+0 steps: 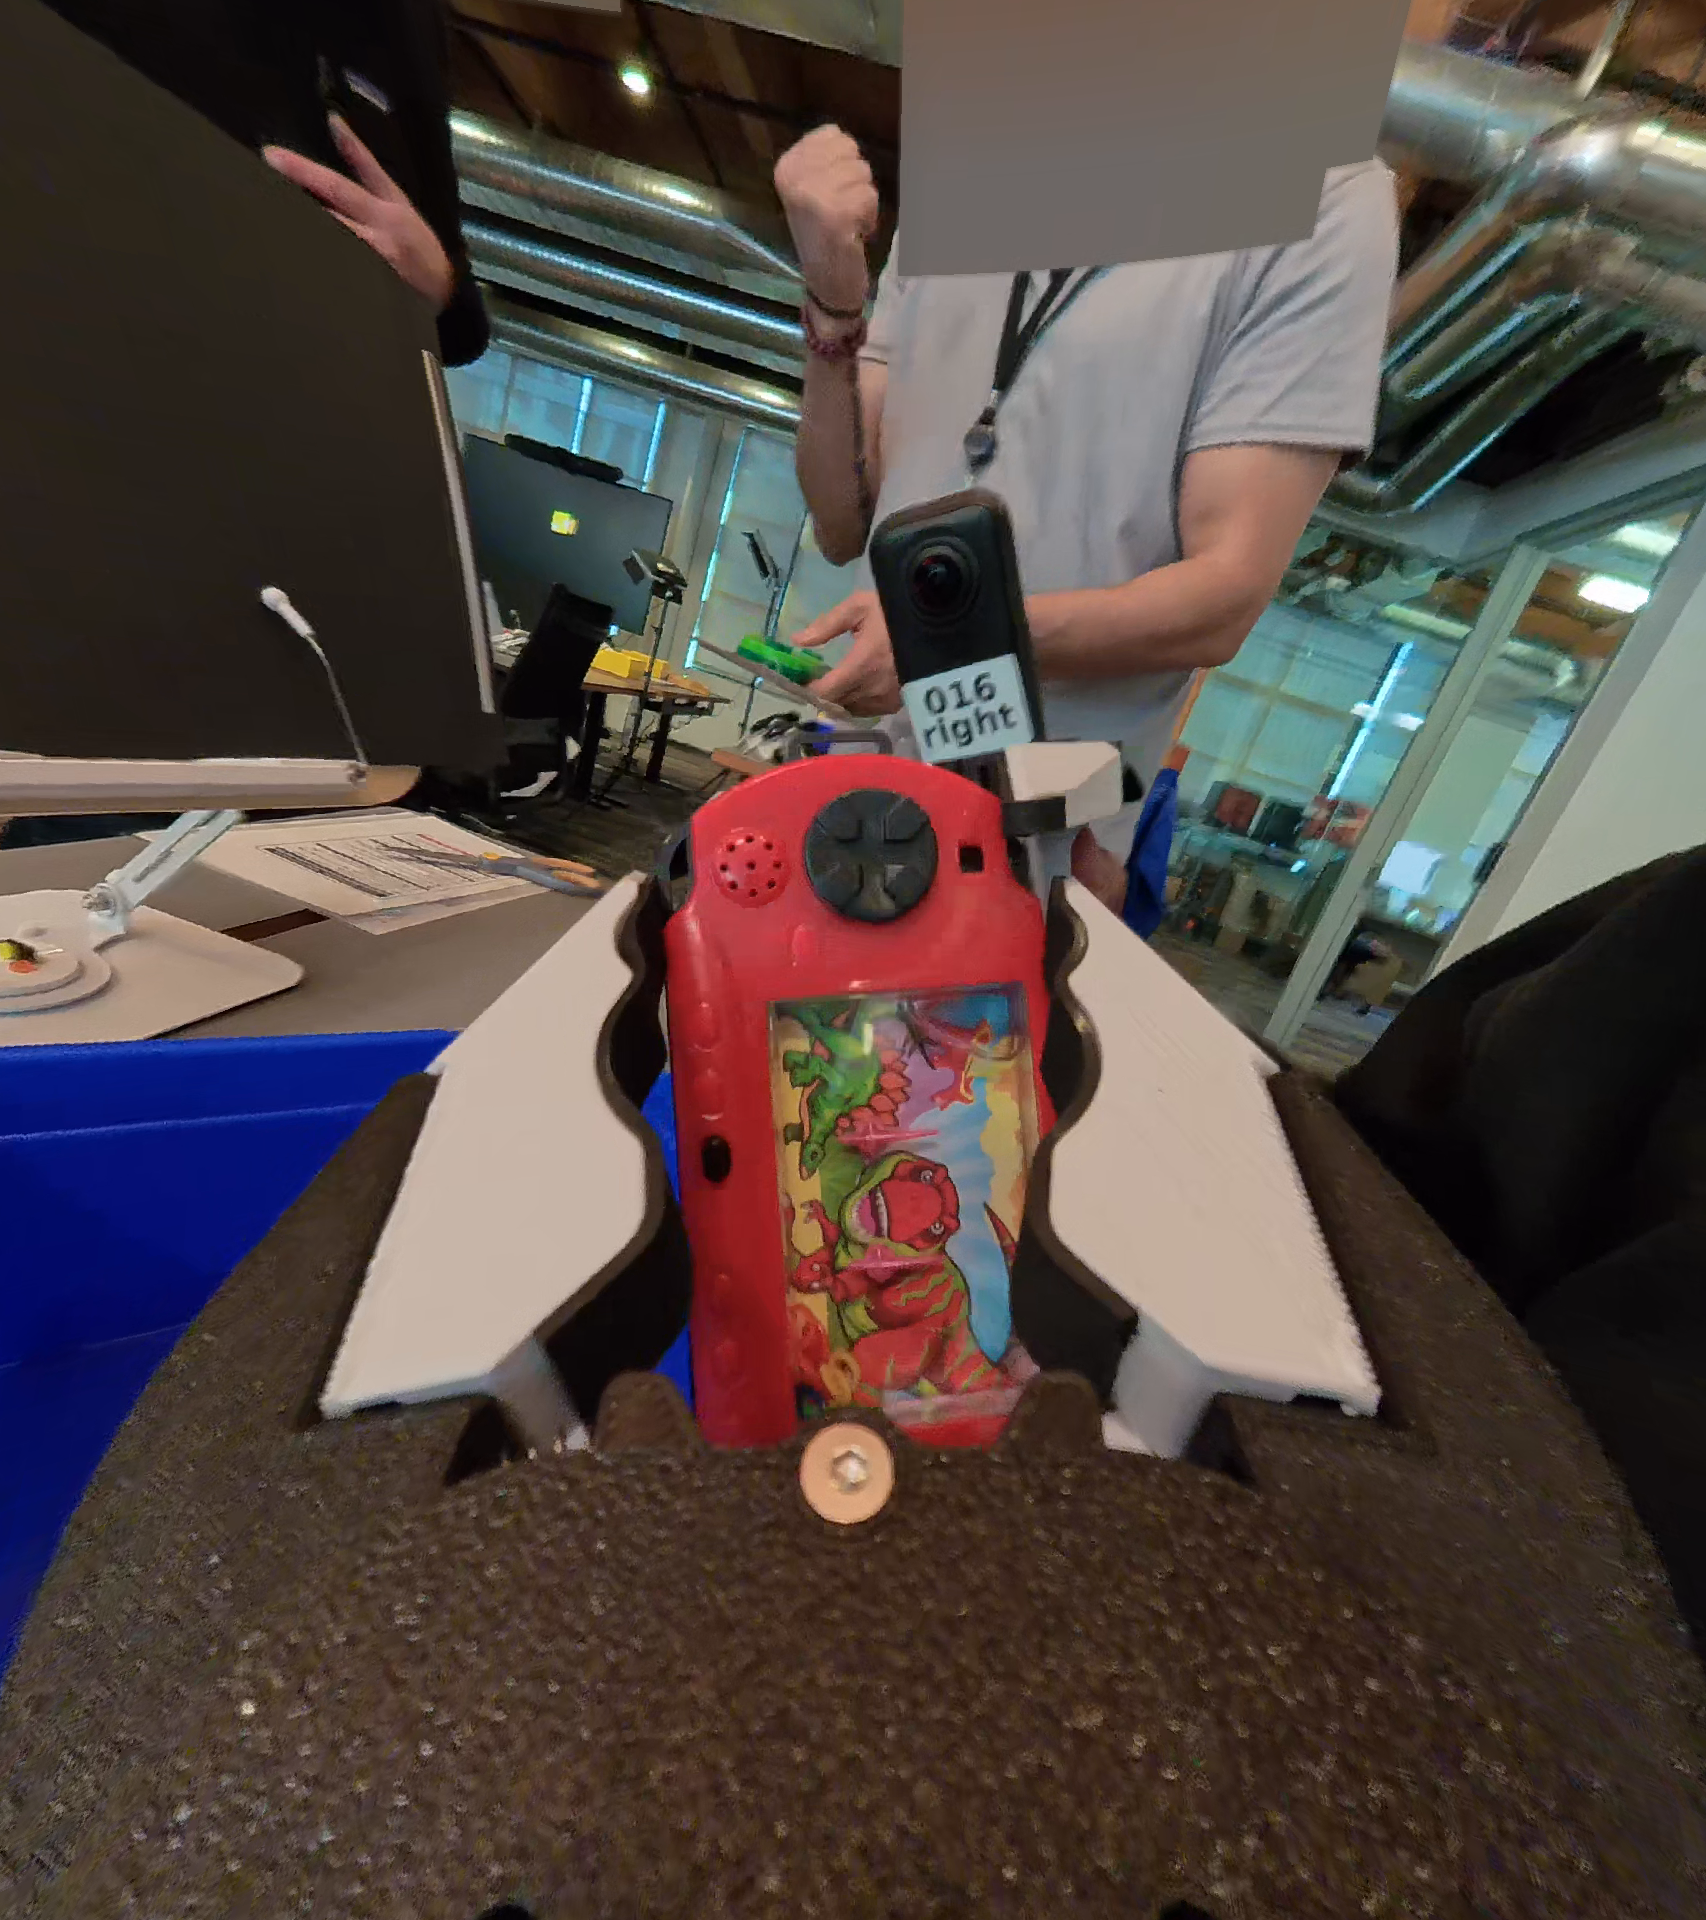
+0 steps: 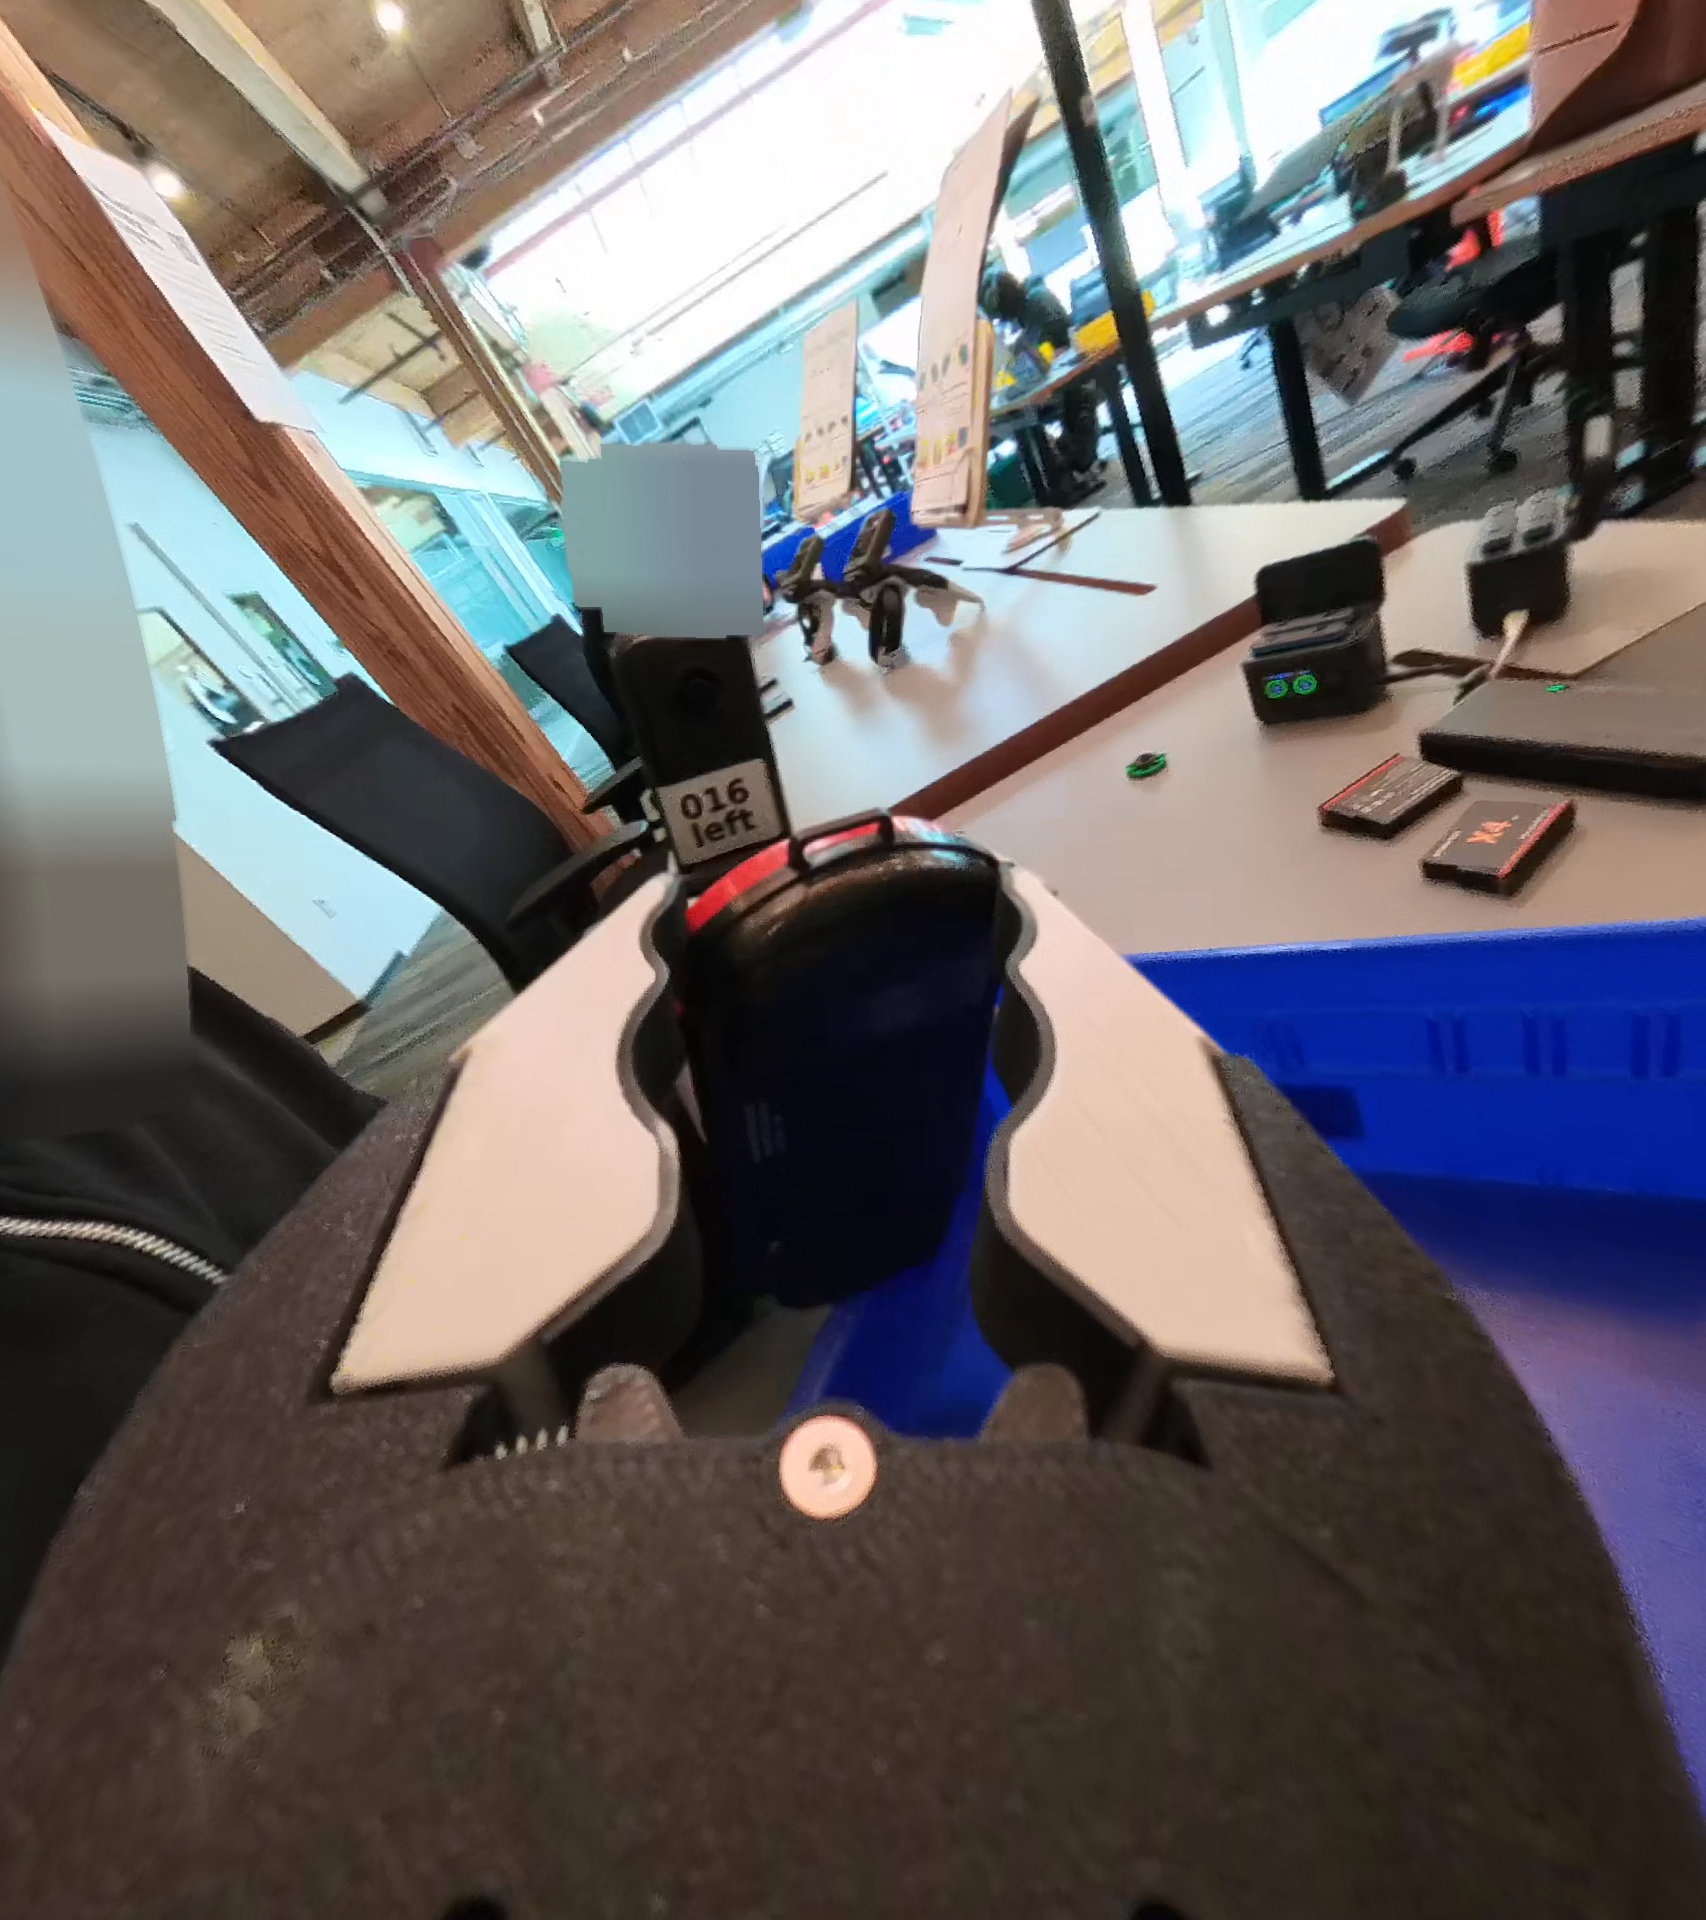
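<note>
- red handheld dinosaur water game [image 1: 859,1143] is held in the air above the blue bin [image 1: 101,1195], upright in the left wrist view with its picture window facing that camera; its dark back [image 2: 828,1091] is seen in the right wrist view
- left claw [image 1: 849,894] is narrowed to the toy's width; both dark pads are pressed on the long red sides
- right claw [image 2: 841,888] is closed about the toy's far end from the opposite side; contact on one pad is blurred, but it is judged gripped
- two-claw hold, judged: pressure is best kept on the red shell edges, not on the clear window or the black cross button [image 1: 870,854]; both claws should be kept in line so the toy is not twisted; one grip should not be loosened until the other is seen to be firm
- counted: one toy; two claws, one on each end; one bin
- on the table [image 2: 1192,862]: two flat black-and-red packs [image 2: 1389,795]; one black charging case [image 2: 1316,644]; one small green ring [image 2: 1147,766]
- farther table: two spare grippers [image 2: 849,603]
- left wrist view: one pair of scissors [image 1: 516,868] lies on a printed sheet; one person in a grey shirt [image 1: 1140,416] stands behind
</note>
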The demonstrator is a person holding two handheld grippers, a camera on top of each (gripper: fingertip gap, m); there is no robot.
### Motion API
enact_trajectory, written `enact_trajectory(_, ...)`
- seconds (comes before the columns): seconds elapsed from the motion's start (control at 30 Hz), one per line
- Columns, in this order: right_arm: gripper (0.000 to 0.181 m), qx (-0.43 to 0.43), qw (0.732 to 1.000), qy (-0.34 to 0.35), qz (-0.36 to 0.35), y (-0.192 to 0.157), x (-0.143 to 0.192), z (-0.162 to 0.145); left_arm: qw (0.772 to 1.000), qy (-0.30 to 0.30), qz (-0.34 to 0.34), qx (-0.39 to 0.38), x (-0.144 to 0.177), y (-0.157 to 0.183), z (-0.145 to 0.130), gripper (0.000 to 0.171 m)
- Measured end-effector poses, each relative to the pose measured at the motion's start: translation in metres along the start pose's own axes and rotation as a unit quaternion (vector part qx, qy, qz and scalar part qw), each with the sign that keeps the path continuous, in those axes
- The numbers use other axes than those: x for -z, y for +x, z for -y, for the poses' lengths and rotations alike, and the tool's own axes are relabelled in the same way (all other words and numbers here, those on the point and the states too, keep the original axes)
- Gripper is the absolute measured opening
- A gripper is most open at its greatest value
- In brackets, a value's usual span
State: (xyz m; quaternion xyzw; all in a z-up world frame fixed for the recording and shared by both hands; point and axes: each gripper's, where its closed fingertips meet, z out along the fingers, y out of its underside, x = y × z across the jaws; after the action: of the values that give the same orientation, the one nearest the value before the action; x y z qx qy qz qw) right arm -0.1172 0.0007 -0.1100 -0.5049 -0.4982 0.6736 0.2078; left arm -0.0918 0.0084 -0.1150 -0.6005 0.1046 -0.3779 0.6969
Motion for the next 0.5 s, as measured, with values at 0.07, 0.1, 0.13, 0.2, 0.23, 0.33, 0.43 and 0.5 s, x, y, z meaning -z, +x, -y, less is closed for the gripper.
enact_trajectory(0.07, 0.059, -0.014, 1.000, -0.001, 0.000, 0.0022, -0.0006, -0.0012, 1.000, 0.003, -0.001, 0.013, 0.0008, -0.0024, 0.0003, 0.072)
enact_trajectory(0.1, 0.059, -0.008, 1.000, -0.010, -0.005, 0.0036, -0.0007, -0.0027, 1.000, -0.004, -0.002, 0.013, 0.0005, -0.0033, -0.0024, 0.072)
enact_trajectory(0.13, 0.059, -0.001, 1.000, -0.013, -0.007, 0.0032, -0.0006, -0.0025, 1.000, -0.002, -0.005, 0.015, 0.0002, -0.0029, -0.0021, 0.072)
enact_trajectory(0.2, 0.059, 0.008, 1.000, -0.015, -0.002, 0.0002, -0.0006, -0.0017, 1.000, 0.000, -0.009, 0.011, 0.0011, -0.0005, -0.0001, 0.072)
enact_trajectory(0.23, 0.059, 0.009, 1.000, -0.014, 0.001, -0.0009, -0.0010, -0.0015, 1.000, 0.000, -0.010, 0.008, 0.0016, 0.0002, 0.0006, 0.072)
enact_trajectory(0.33, 0.059, 0.005, 1.000, -0.009, 0.005, -0.0001, -0.0007, -0.0011, 1.000, 0.010, -0.014, 0.019, 0.0015, -0.0008, 0.0018, 0.070)
enact_trajectory(0.43, 0.059, 0.010, 1.000, 0.003, -0.001, 0.0017, -0.0020, 0.0011, 0.999, 0.016, -0.013, 0.027, 0.0014, -0.0027, 0.0028, 0.070)
enact_trajectory(0.5, 0.059, 0.005, 1.000, 0.014, -0.004, 0.0039, -0.0045, 0.0028, 1.000, 0.016, -0.002, 0.023, 0.0016, -0.0057, 0.0028, 0.070)
